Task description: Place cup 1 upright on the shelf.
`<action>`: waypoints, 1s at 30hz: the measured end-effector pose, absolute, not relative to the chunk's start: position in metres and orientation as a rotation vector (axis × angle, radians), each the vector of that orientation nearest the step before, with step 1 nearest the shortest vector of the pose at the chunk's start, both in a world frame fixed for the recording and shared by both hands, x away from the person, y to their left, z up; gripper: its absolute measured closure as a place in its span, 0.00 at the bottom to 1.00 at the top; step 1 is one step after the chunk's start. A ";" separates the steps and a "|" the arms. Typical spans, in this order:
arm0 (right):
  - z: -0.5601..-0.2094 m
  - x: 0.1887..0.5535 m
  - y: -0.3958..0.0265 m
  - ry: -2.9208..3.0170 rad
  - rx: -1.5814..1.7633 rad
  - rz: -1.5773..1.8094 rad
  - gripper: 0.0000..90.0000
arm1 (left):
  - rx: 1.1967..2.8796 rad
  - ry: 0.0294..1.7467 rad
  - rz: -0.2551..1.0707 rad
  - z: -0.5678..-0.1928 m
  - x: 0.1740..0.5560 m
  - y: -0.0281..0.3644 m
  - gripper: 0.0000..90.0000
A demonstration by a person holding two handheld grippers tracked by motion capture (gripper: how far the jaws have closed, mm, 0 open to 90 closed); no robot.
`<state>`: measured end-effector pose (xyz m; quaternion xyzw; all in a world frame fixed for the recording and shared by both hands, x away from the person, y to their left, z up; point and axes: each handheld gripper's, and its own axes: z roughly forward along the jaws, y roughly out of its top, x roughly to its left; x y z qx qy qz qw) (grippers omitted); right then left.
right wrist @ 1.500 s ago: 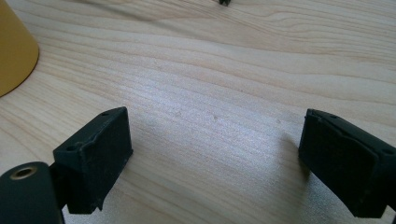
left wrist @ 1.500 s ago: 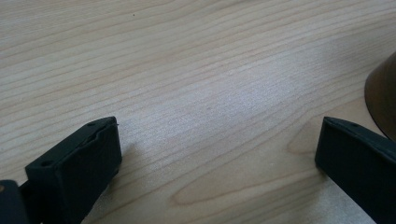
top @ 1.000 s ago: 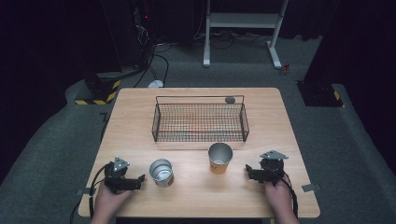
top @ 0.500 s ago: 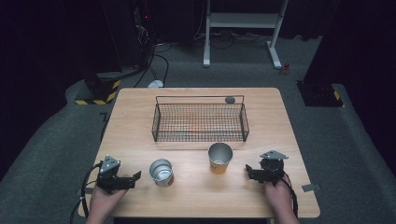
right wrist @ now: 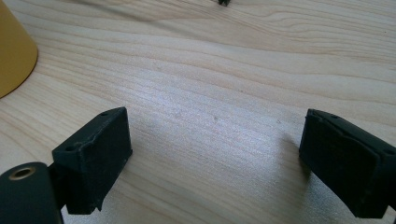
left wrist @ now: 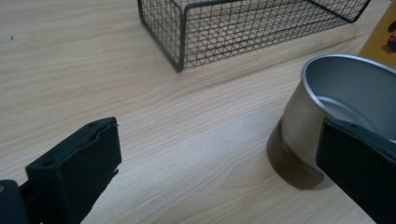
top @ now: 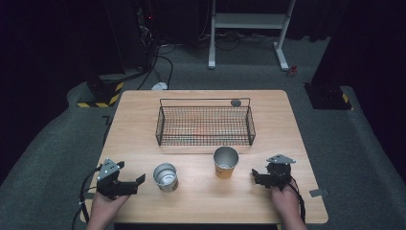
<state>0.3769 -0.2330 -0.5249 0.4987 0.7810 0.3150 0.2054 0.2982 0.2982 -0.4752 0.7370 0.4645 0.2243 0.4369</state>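
On the wooden table (top: 143, 124), high view: left gripper (top: 135, 184) approaches the short silver metal cup (top: 165, 177), short of the black wire basket (top: 205, 125). Left gripper view: jaws apart, cup (left wrist: 345, 102) beside one; next, centre and close. Right gripper view: right gripper (right wrist: 212, 154) spread, empty.
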 end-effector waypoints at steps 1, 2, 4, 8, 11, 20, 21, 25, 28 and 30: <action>-0.525 0.377 -0.233 2.177 1.390 0.879 0.09 | 1.839 1.143 0.562 -0.474 0.299 0.297 0.00; -0.525 0.378 -0.233 2.178 1.389 0.878 0.09 | 1.836 1.140 0.563 -0.473 0.298 0.297 0.00; -0.525 0.378 -0.233 2.178 1.389 0.877 0.09 | 1.827 1.125 0.568 -0.470 0.297 0.296 0.00; -0.525 0.378 -0.233 2.178 1.389 0.877 0.09 | 1.808 1.114 0.564 -0.467 0.296 0.293 0.00; -0.525 0.378 -0.233 2.178 1.389 0.877 0.09 | 1.812 1.097 0.551 -0.466 0.296 0.289 0.00; -0.525 0.378 -0.233 2.178 1.389 0.877 0.09 | 1.816 1.051 0.530 -0.463 0.294 0.279 0.00; -0.525 0.378 -0.233 2.178 1.389 0.877 0.09 | 1.815 1.046 0.528 -0.462 0.294 0.279 0.00; -0.525 0.378 -0.233 2.176 1.391 0.877 0.09 | 1.808 1.027 0.510 -0.460 0.292 0.275 0.00; -0.525 0.378 -0.233 2.176 1.391 0.877 0.09 | 1.811 1.012 0.503 -0.461 0.293 0.271 0.00; -0.525 0.378 -0.233 2.176 1.391 0.877 0.09 | 1.818 1.003 0.491 -0.462 0.293 0.267 0.00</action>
